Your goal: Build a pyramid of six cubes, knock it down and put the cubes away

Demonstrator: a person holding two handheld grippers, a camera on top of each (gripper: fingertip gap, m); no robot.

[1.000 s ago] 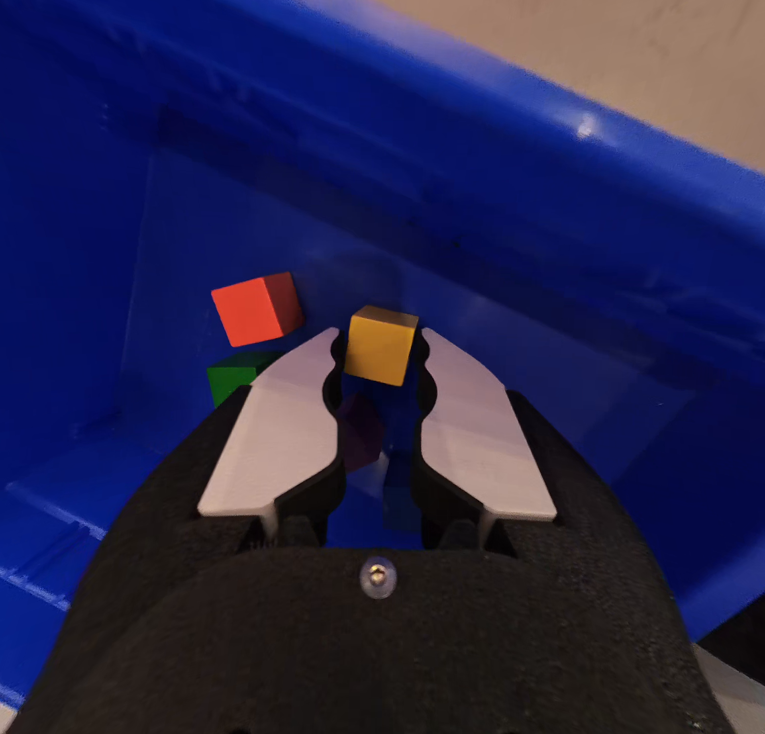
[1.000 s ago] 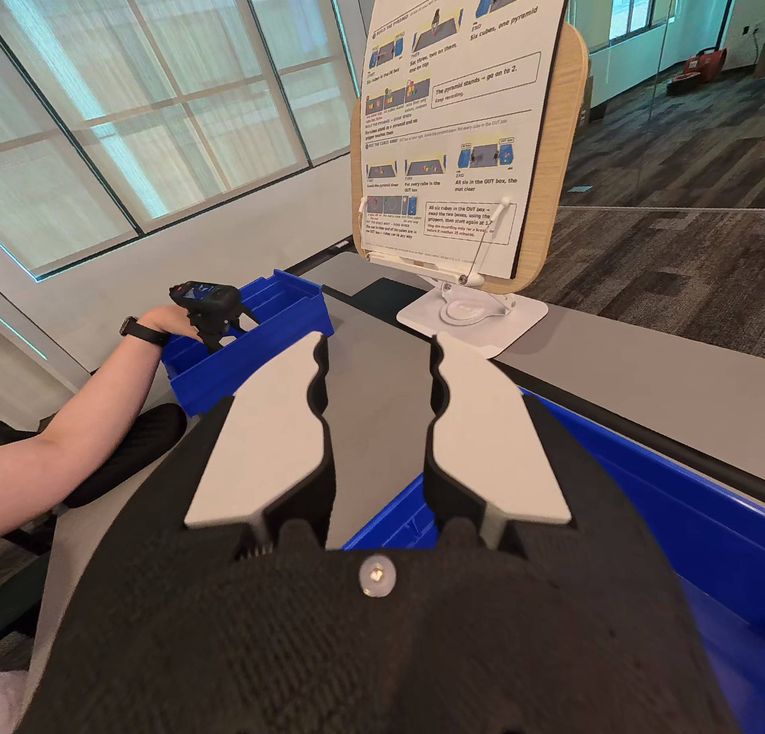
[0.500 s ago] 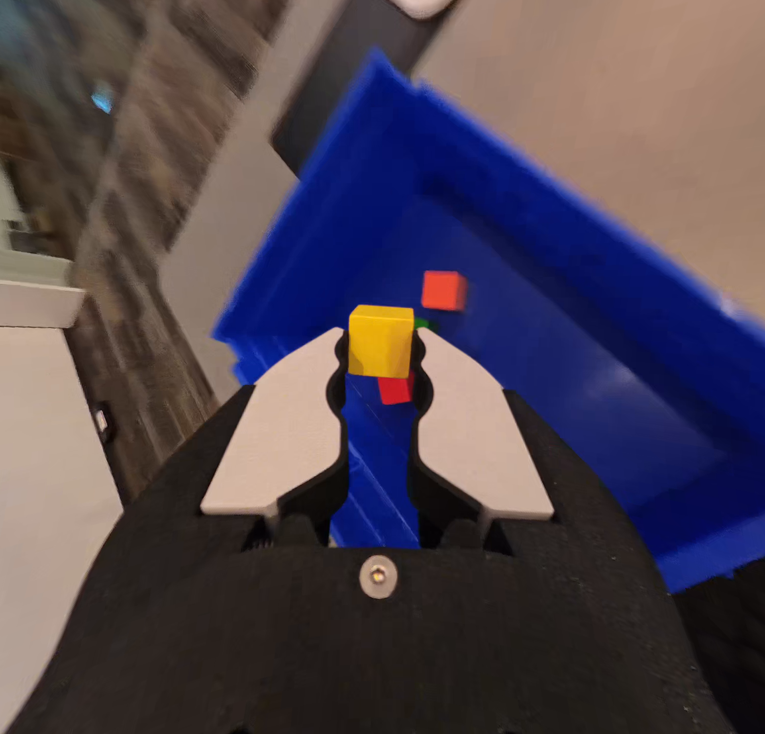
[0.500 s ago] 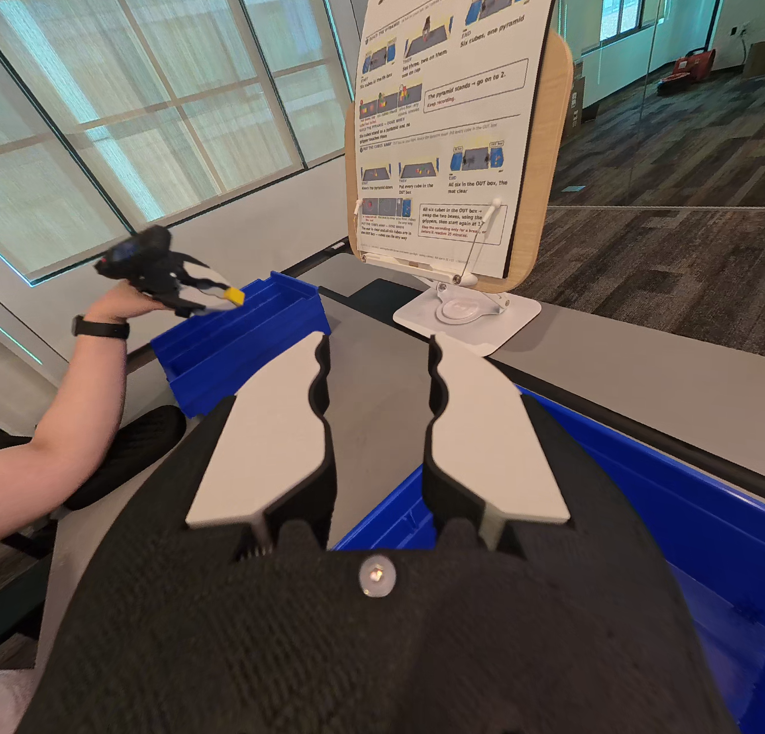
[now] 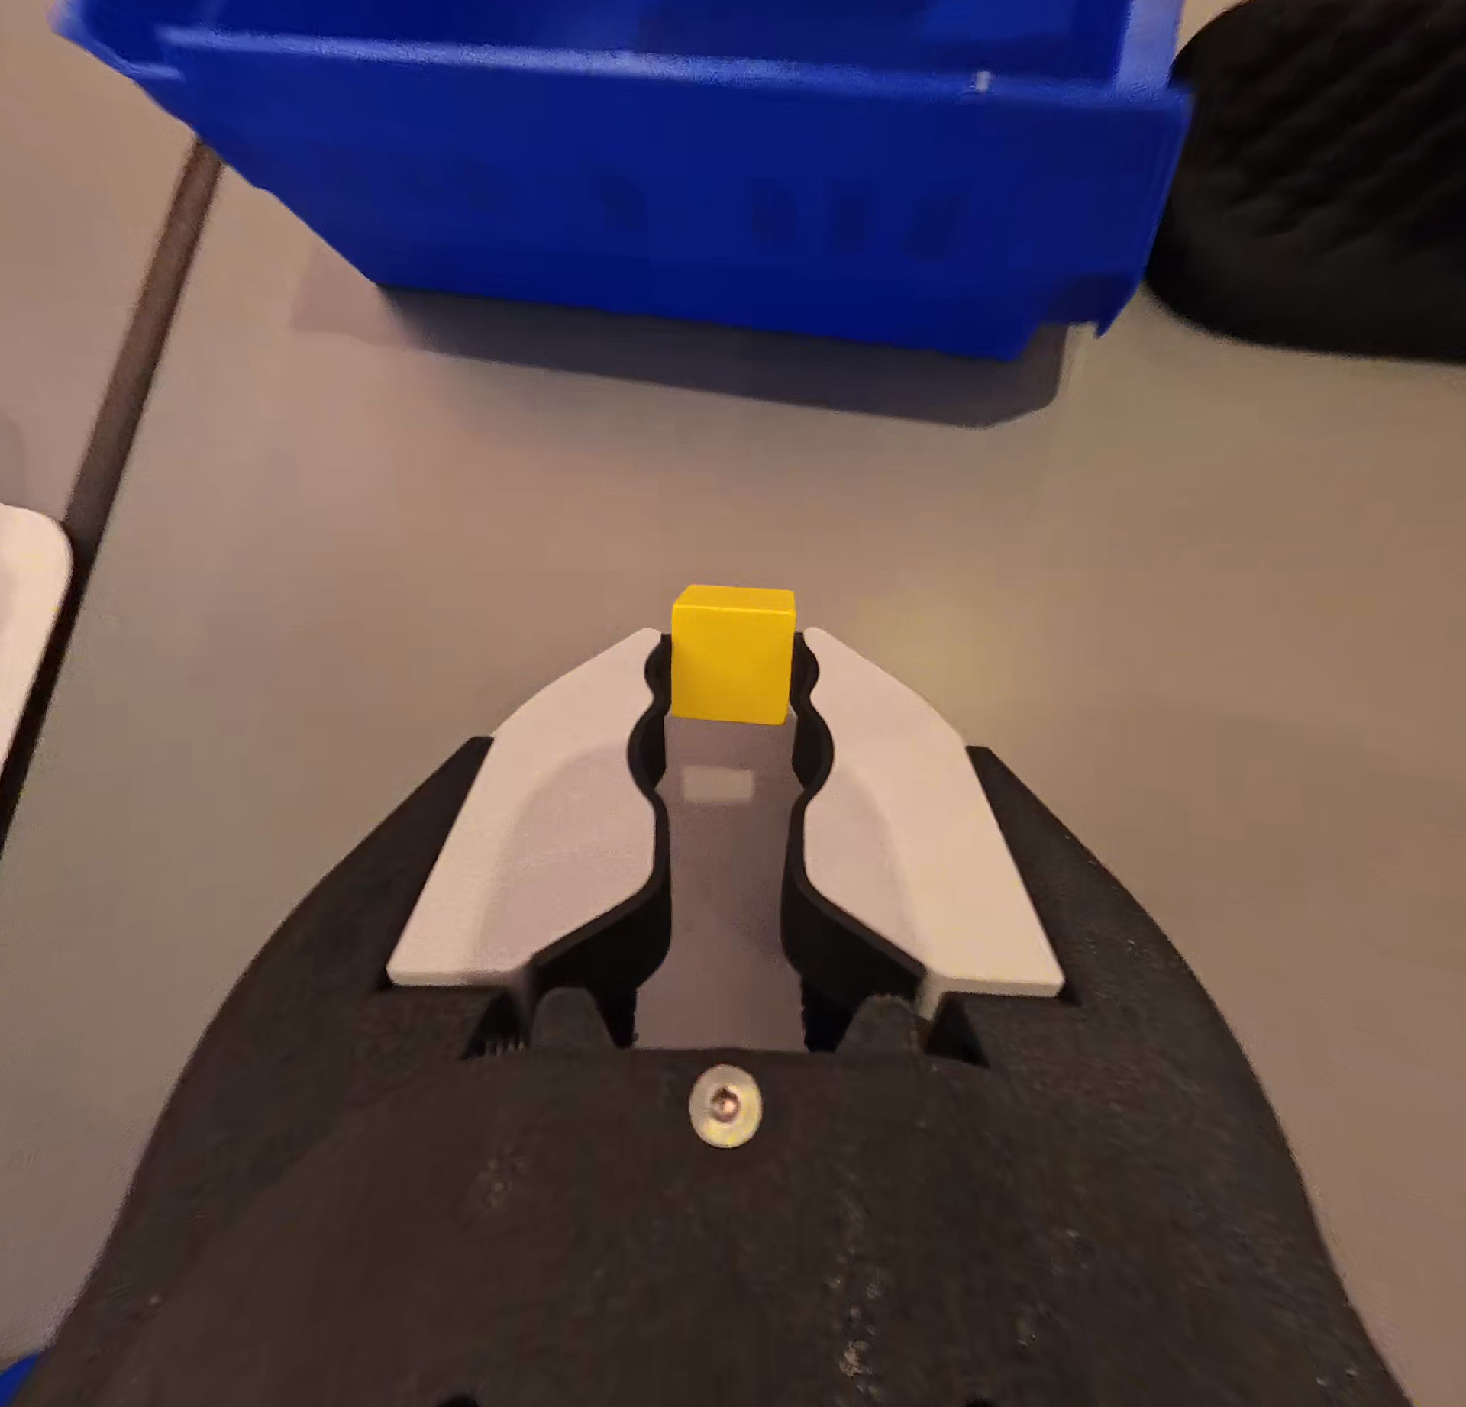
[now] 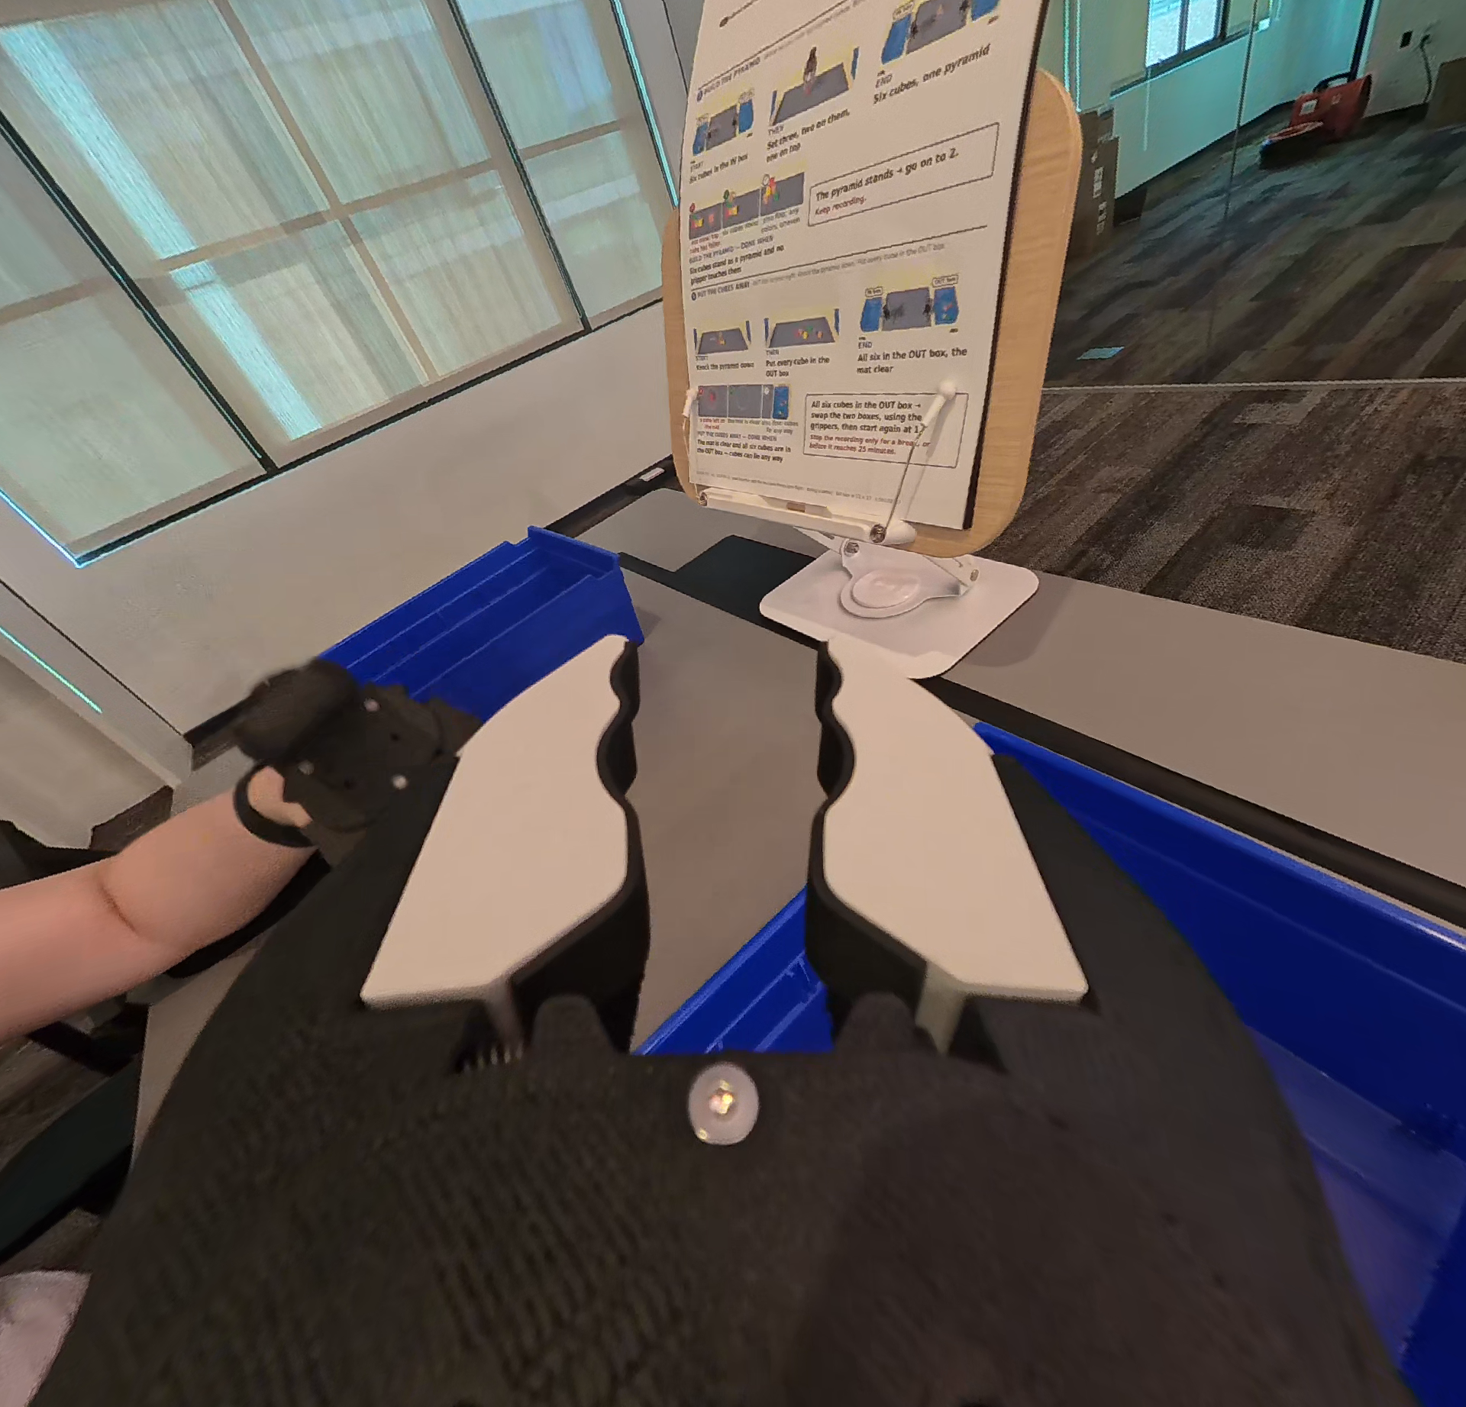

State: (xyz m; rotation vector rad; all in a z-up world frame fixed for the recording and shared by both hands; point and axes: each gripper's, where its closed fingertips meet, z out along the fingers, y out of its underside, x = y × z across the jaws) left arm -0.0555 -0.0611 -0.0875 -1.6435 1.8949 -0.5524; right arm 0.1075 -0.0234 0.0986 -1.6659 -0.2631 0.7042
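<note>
In the left wrist view my left gripper (image 5: 731, 659) is shut on a yellow cube (image 5: 731, 655), both pads pressed on its sides, and holds it over the grey mat (image 5: 476, 496). A blue bin (image 5: 674, 179) stands beyond it. In the right wrist view my right gripper (image 6: 726, 675) is open and empty above the near edge of a second blue bin (image 6: 1190, 877). The left gripper's black body (image 6: 341, 742) shows at the left of that view, in a person's hand; its fingers are hidden there. The far blue bin (image 6: 492, 615) stands behind it.
A white stand with a wooden board and an instruction sheet (image 6: 857, 258) stands at the table's back; its white base (image 6: 896, 599) lies beside the mat. A black chair part (image 5: 1317, 163) sits right of the bin. Windows and carpet lie beyond. About 25 cm separates my left fingertips from my right.
My left gripper closed on the yellow cube inside the blue bin, lifted it out and carried it over the mat. My right gripper stayed nearly still and open.
</note>
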